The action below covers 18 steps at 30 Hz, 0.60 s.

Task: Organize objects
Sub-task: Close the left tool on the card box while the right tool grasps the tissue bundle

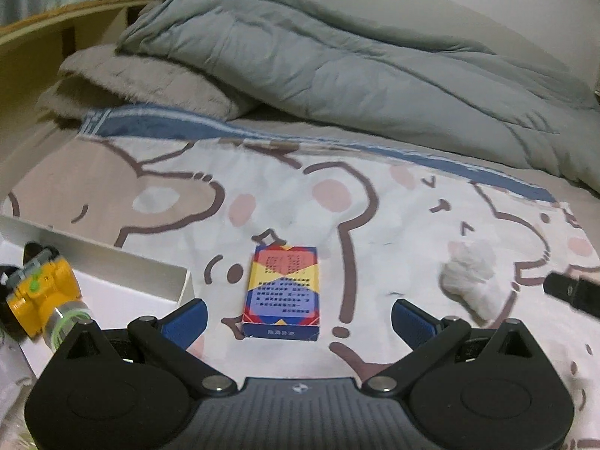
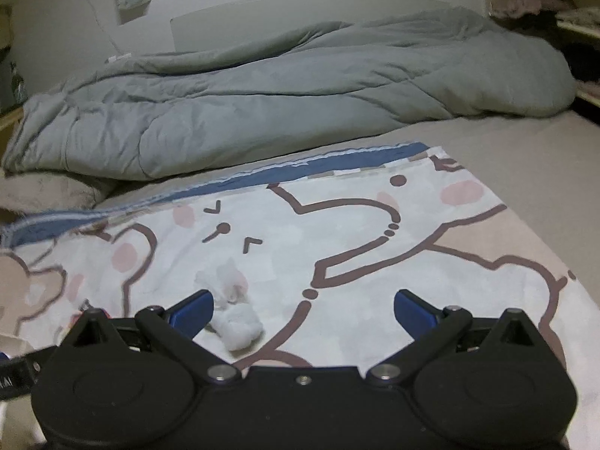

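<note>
We see a bed (image 1: 375,138) w/ grey duvet (image 1: 337,67) heaped at back, cartoon sheet (image 1: 393,206) in front. Card box (image 1: 282,292) lies flat on sheet ahead of left gripper (image 1: 298,315); tissue wad (image 2: 236,322) touches right gripper (image 2: 303,309) inner finger. Both grippers spread apart, holding nothing.

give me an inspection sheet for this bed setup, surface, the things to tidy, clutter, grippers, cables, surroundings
Surface: cartoon-print sheet spread flat on the bed.
Job's things: card box lying flat between the left gripper's fingers, not gripped; crumpled tissue to its right; white box at left, with a yellow toy in it.
Clutter: nothing seen beyond these.
Grippers: left gripper open, empty; right gripper open, empty, tissue beside its left finger.
Cables: thin white cord on the wall, blurred.
Surroundings: grey quilt bunched behind, beige pillow under it, wooden shelf at left.
</note>
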Each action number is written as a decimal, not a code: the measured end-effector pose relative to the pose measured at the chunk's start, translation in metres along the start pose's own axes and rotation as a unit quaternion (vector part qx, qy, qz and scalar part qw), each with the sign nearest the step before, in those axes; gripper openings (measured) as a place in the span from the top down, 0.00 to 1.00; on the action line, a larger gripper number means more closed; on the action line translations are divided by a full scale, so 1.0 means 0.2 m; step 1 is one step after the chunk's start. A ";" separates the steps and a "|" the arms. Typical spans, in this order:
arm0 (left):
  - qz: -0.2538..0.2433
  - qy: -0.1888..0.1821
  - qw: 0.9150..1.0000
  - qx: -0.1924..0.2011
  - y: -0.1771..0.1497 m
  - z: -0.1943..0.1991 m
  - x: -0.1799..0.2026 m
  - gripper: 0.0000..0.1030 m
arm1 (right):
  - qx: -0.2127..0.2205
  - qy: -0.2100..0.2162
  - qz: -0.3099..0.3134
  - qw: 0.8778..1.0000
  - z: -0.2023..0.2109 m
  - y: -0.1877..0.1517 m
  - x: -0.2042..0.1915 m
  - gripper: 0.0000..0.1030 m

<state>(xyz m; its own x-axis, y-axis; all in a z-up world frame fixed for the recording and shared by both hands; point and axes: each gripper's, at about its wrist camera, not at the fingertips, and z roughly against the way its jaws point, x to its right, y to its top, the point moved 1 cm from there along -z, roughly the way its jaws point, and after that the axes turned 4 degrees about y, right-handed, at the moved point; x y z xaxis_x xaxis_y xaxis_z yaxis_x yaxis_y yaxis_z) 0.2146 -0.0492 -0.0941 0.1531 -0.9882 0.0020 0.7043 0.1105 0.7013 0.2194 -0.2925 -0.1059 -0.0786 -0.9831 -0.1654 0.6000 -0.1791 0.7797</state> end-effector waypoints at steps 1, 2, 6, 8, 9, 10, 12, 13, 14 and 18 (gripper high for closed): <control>0.004 0.002 1.000 -0.002 0.00 -0.02 0.00 0.00 | -0.004 -0.001 0.011 1.000 -0.02 -0.01 -0.01 0.00; 0.006 0.003 1.000 -0.004 0.00 -0.03 0.00 0.00 | -0.008 -0.003 0.023 1.000 -0.04 -0.01 -0.02 0.00; 0.008 0.006 1.000 -0.001 0.00 -0.09 0.01 0.00 | -0.032 0.009 0.076 0.997 -0.11 -0.04 -0.04 0.00; 0.011 0.004 1.000 -0.004 0.00 -0.11 0.03 0.00 | -0.045 0.025 0.084 0.995 -0.14 -0.06 -0.04 0.00; 0.013 0.003 1.000 -0.007 0.00 -0.12 0.03 0.00 | -0.049 0.031 0.085 0.995 -0.15 -0.06 -0.04 0.03; 0.016 0.001 1.000 -0.010 0.00 -0.13 0.04 0.00 | -0.050 0.034 0.086 0.994 -0.16 -0.07 -0.05 0.11; 0.021 -0.001 1.000 -0.016 -0.01 -0.15 0.05 0.00 | -0.053 0.038 0.100 0.993 -0.19 -0.07 -0.06 0.20; 0.022 -0.003 1.000 -0.018 -0.02 -0.16 0.06 0.01 | -0.053 0.040 0.111 0.992 -0.20 -0.07 -0.08 0.25; 0.022 -0.004 1.000 -0.019 -0.02 -0.17 0.07 0.02 | -0.053 0.043 0.125 0.990 -0.22 -0.07 -0.10 0.26; 0.006 -0.010 1.000 -0.027 -0.02 -0.20 0.10 0.12 | -0.052 0.074 0.176 0.980 -0.26 -0.09 -0.18 0.31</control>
<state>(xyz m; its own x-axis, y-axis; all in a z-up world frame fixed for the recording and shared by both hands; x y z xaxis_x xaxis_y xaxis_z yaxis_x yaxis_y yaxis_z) 0.2425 -0.0661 -0.1261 0.1488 -0.9886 0.0241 0.7393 0.1274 0.6612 0.2526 -0.2526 -0.1452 0.2596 -0.9657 0.0106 0.6474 0.1822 0.7400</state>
